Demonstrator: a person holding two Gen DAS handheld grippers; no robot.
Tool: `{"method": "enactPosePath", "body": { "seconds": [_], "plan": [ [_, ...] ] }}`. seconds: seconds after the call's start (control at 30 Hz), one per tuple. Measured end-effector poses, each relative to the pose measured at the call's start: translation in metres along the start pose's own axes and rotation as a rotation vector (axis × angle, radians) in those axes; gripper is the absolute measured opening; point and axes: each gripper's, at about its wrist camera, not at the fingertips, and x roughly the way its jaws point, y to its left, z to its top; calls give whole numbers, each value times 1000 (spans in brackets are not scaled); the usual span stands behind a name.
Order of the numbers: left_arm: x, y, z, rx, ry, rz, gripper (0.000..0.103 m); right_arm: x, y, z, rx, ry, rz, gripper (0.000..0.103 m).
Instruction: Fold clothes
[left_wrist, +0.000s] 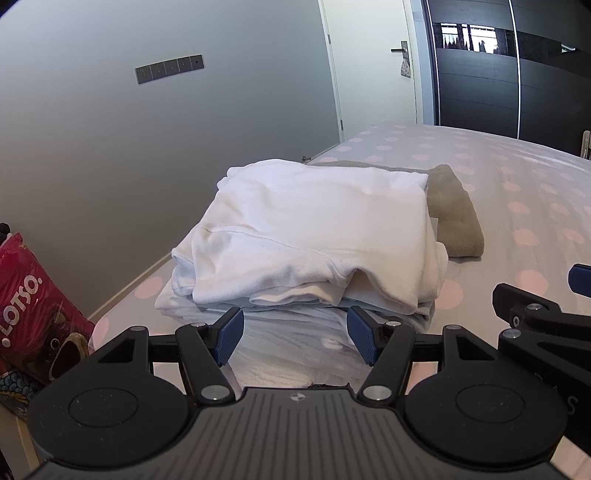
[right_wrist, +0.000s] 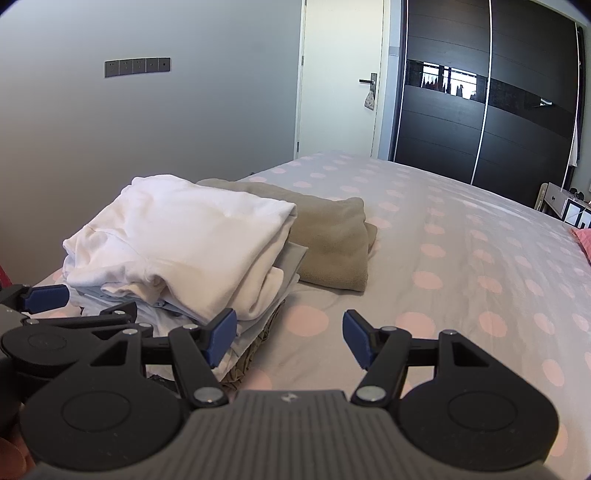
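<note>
a: firstly, left wrist view. count?
b: one stack of folded clothes (left_wrist: 310, 240) on the bed (left_wrist: 517, 192), one tan towel (left_wrist: 454, 214) behind it. left gripper (left_wrist: 295, 334) jaws apart, empty, at the stack's near edge.
a: right wrist view?
b: right gripper (right_wrist: 290, 338) jaws apart, empty, over bare sheet; open room rightward.

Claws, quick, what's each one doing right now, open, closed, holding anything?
Left claw: open, empty, at the near edge of the folded white pile.
Right claw: open, empty, over the dotted bedsheet.
</note>
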Motion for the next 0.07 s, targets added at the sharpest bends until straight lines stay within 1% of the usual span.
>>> {"method": "enactPosePath", "body": {
  "seconds": [0.07],
  "plan": [
    [0,0,0,-1,1,-2,60,0,-1,-1,1,2,1,67]
  ]
}}
